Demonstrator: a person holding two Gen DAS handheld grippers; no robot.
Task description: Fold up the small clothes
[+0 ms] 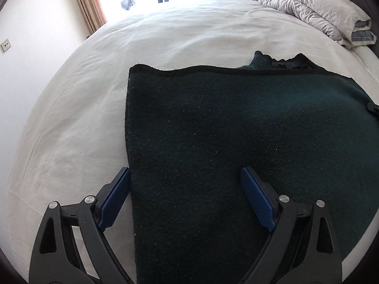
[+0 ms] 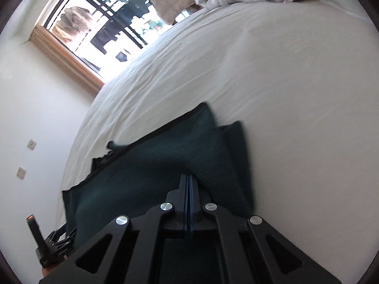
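Garment: I see a dark green knitted piece [image 1: 225, 127], coarse and felt-like in texture with pale lint specks, lying flat on the bed sheet [image 1: 94, 99]. Its outline is roughly rectangular; a darker bound hem runs along its far edge.
Garment, far edge: beyond the hem a ragged, wavy strip of a lower layer [image 1: 279, 61] sticks out, so I read the piece as doubled over.
Garment, right wrist view: the same cloth [image 2: 146, 165] shows a straight dark-edged border and a stepped stack of folded layers at its far corner.
Left gripper [image 1: 186, 201]: I hold its jaws spread wide. The blue ribbed pads [image 1: 113, 201] are flat and oblong; one sits just beside the garment's left edge over the sheet, the other above the cloth. Nothing is pinched.
Right gripper [image 2: 189, 182]: its jaws are pressed together, the blue pads meeting in a thin line above the garment. I cannot tell whether any cloth is caught between them.
Bed sheet: off-white woven cotton, softly creased, surrounding the garment on all visible sides.
Duvet [image 1: 315, 11]: a puffy, pale grey quilted roll, well beyond the garment's far edge.
Window [image 2: 99, 19]: bright, with dark bars, farther still from the garment.
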